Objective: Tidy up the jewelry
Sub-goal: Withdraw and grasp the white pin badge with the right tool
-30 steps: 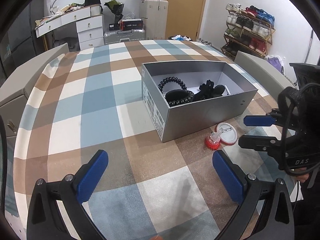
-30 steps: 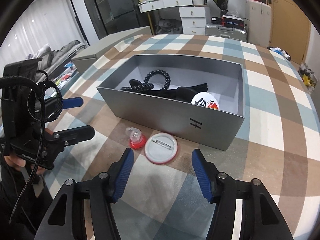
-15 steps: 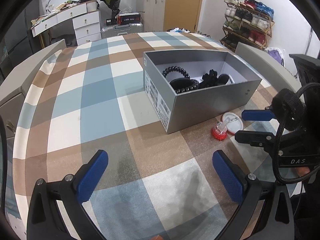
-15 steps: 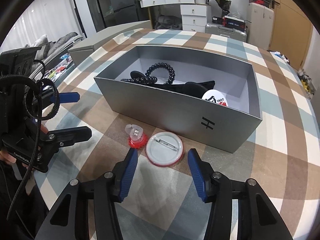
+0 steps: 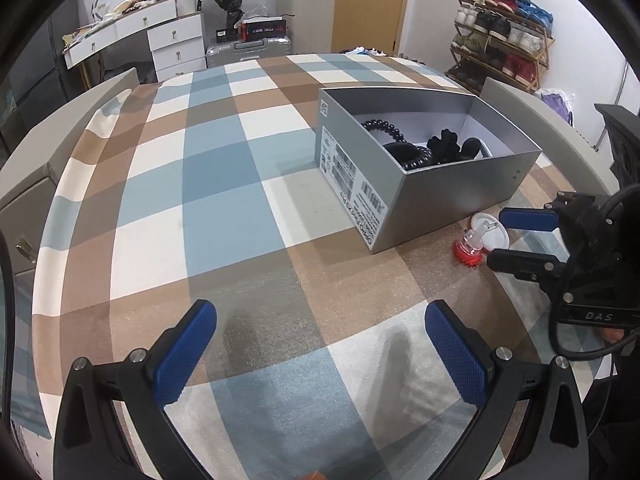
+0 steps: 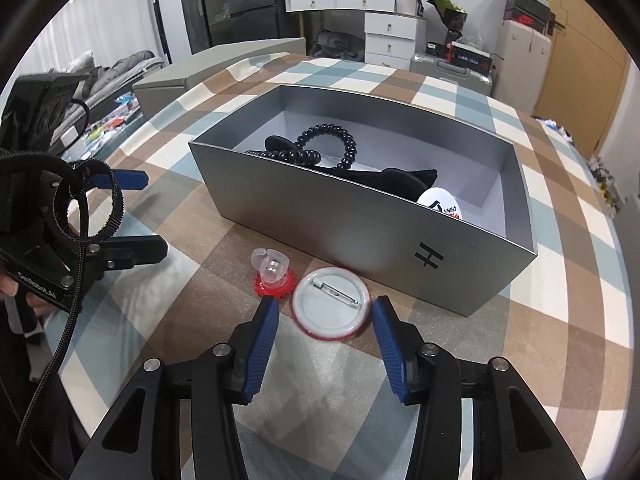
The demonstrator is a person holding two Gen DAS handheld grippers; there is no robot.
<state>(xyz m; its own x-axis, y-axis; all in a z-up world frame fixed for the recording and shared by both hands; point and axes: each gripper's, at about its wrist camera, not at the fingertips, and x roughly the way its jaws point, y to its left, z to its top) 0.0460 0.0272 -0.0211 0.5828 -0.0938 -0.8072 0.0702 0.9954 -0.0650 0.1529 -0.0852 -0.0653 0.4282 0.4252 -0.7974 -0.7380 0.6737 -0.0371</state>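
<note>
Right gripper closing on pin badge
Pads not yet touching it; badge face-down beside the grey box. Left gripper wide, idle, lower frame.

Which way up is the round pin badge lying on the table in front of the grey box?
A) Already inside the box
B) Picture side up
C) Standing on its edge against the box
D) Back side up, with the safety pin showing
D: the pin badge lies flat on the table in front of the grey box, its white back and metal pin facing up.
</note>
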